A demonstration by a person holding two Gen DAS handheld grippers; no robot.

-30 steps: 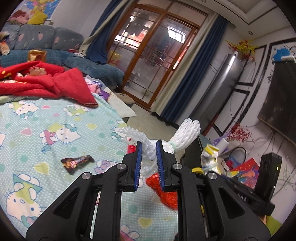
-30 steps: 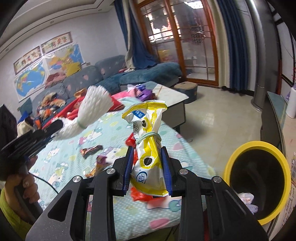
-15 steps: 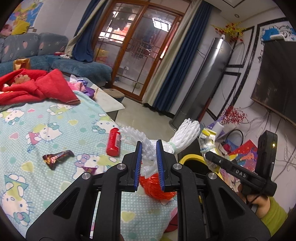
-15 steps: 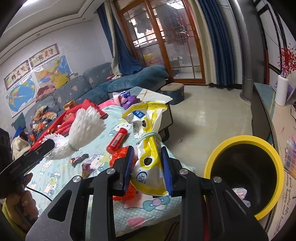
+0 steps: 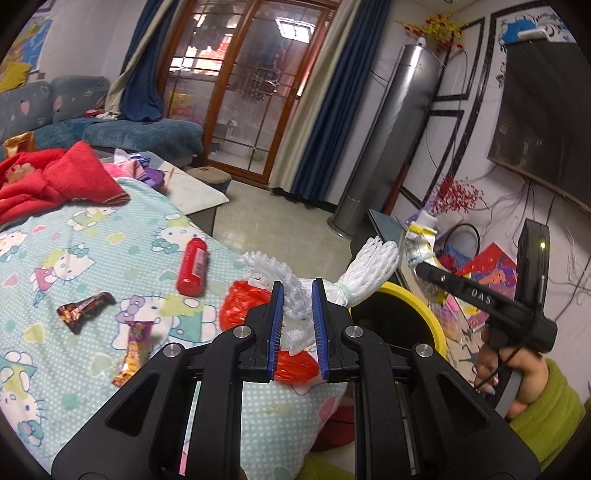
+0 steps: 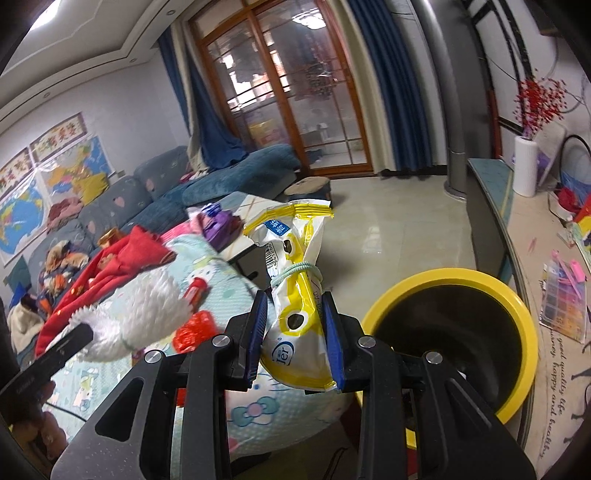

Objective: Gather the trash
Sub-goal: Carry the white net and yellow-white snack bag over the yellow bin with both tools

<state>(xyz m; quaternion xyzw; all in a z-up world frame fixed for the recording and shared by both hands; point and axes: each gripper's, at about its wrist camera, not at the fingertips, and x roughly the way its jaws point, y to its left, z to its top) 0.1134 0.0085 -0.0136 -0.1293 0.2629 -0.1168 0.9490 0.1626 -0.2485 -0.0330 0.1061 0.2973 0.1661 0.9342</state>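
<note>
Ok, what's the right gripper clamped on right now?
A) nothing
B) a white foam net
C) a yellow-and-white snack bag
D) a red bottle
C: in the right wrist view the right gripper has its fingers shut on the yellow-and-white snack bag, beside the yellow bin.

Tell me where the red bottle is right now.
In the left wrist view, the red bottle lies on the Hello Kitty sheet, left of the white foam net and beyond two candy wrappers.

Both views are evenly lit indoors, with a ceiling light (image 6: 48, 16) glaring at the upper left of the right view and its reflection bright on the glass doors (image 5: 255, 85). Fisheye bending curves the edges, corners go black, and the white foam net (image 6: 136, 314) is motion-blurred.
</note>
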